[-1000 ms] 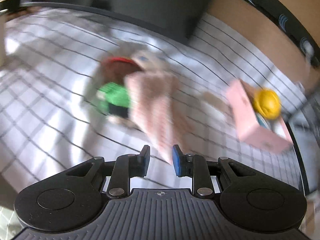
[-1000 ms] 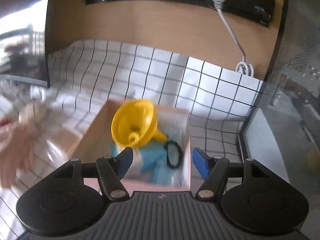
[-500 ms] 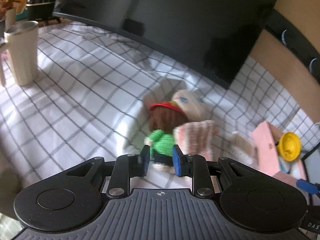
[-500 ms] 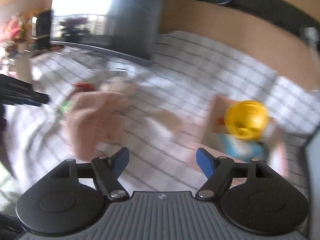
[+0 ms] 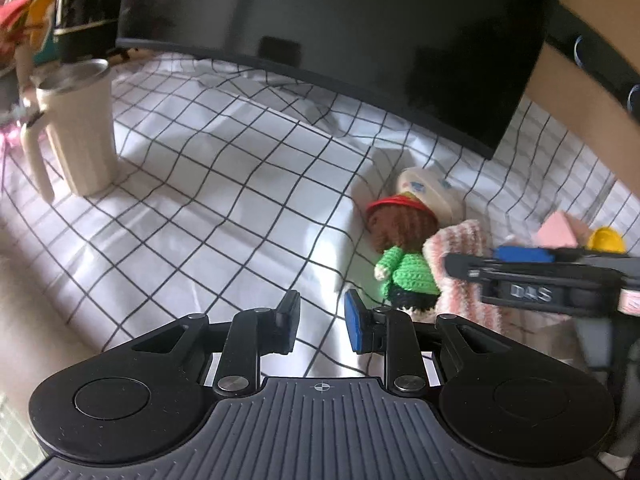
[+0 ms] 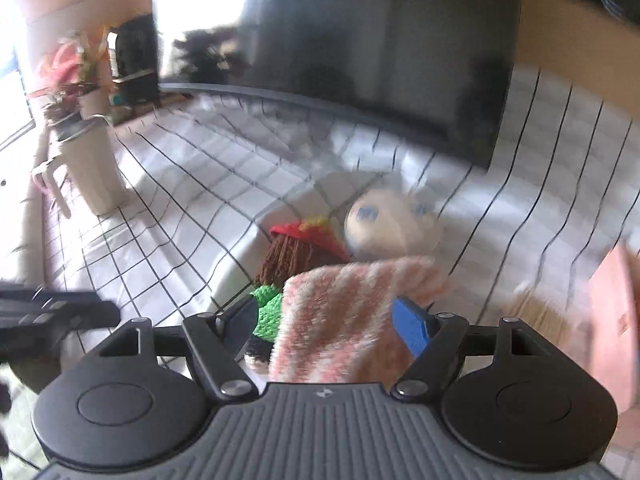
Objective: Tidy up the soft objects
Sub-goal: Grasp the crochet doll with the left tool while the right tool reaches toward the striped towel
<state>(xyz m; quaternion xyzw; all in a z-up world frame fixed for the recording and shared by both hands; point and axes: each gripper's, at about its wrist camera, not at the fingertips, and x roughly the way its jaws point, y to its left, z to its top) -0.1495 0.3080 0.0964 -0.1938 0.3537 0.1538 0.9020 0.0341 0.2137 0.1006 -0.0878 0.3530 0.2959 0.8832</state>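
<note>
So there's a big dark monitor standing at the back of a desk covered in a white checked cloth, with a cream ribbed tumbler off to the left side. The soft stuff is bunched together on the cloth in front of the monitor's right end: a pink-and-white striped fuzzy cloth, a pale round plush and a little crochet doll in a green top and red hat, all touching. The right gripper sits right over the striped cloth, jaws spread wide either side of it, not squeezing. The left gripper hovers over bare cloth just left of the doll, jaws narrow with nothing between them.
</note>
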